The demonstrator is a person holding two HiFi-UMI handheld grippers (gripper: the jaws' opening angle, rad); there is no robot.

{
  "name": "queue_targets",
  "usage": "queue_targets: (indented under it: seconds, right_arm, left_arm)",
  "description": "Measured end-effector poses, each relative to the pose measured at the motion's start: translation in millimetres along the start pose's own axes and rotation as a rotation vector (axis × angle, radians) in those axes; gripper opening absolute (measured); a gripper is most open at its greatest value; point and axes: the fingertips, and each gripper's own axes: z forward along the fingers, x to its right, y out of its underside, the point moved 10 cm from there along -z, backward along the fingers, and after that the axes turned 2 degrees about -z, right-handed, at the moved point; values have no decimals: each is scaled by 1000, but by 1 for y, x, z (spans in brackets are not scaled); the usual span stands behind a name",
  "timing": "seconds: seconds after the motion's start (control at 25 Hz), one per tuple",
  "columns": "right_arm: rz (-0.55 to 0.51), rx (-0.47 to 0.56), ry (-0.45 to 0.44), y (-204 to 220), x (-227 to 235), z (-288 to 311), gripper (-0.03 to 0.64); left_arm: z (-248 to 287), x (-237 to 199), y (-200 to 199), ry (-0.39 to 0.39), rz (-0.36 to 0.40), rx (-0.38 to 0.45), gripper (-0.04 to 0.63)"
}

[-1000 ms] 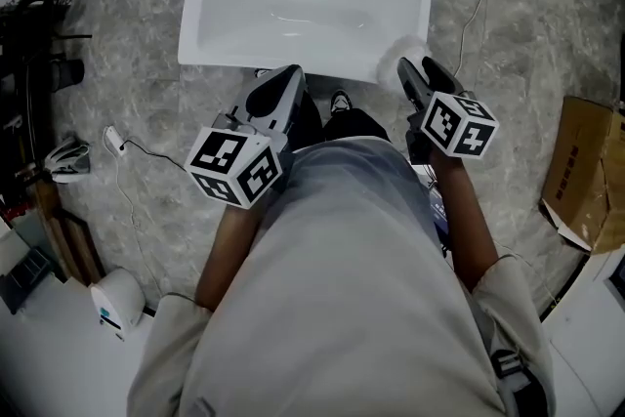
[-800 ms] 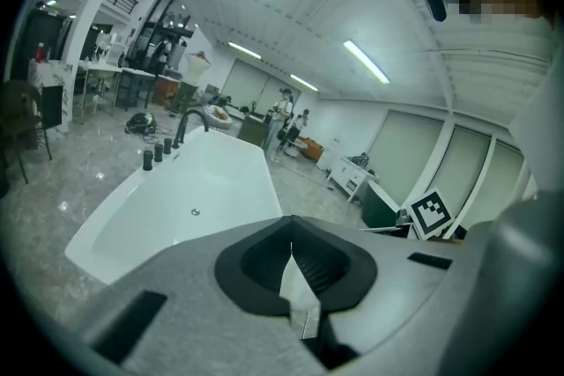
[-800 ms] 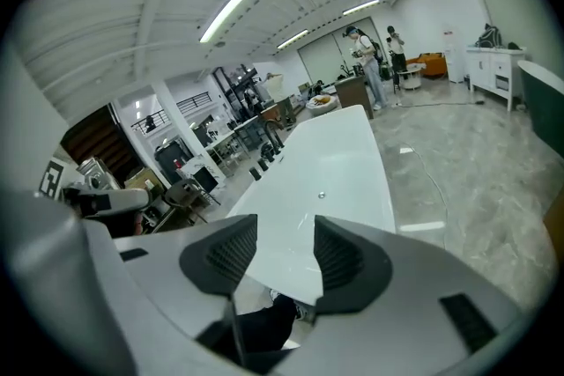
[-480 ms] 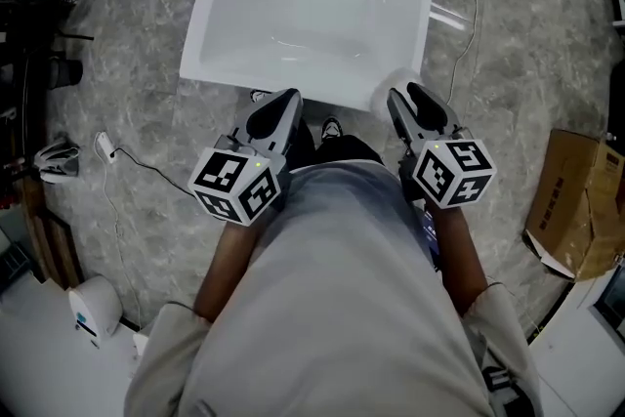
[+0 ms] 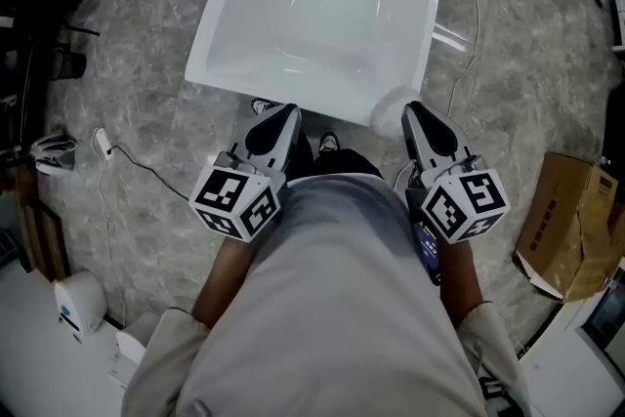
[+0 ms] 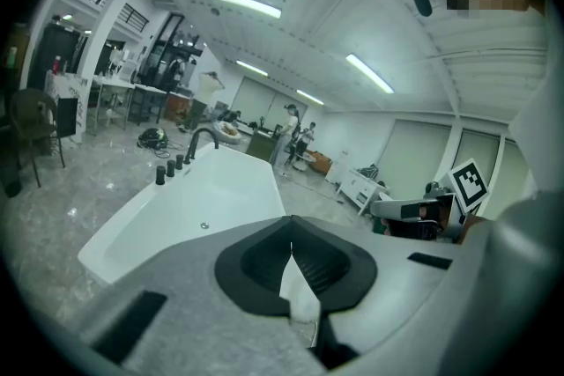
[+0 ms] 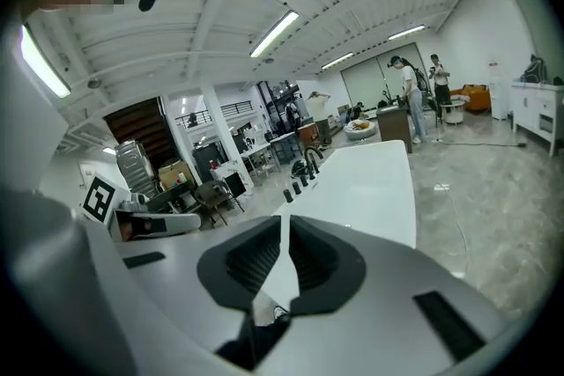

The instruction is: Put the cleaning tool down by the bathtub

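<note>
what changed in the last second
The right gripper has lifted away from the tool, and its jaws have just been closing on nothing. The tool lies free at the near corner of the tub. The left gripper stayed shut and in place.

I can read no words, numbers or brand names anywhere. The only print I make out is the black-and-white square markers on the left cube (image 5: 234, 198) and the right cube (image 5: 467, 203).
</note>
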Motion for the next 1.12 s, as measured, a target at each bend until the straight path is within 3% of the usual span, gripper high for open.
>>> queue_targets:
  seconds: [0.24,0.68,0.88,1.12]
  right_arm:
    - [-11,14,-14,-7,-2,-12,12]
    - [-27,-64,-8,2,-5,-9,11]
    - [34,-100,-11,8,-4,-9,11]
    - [19,-168,-52,15,-5,-6,11]
  left_arm:
    - [-11,-1,0,-7,24,9,5]
    - [-12,-2,9,-39,23,-15,5]
    - [-19,0,9,-63,47,-20,5]
    - [-20,-2,16,-76,0,-29,5]
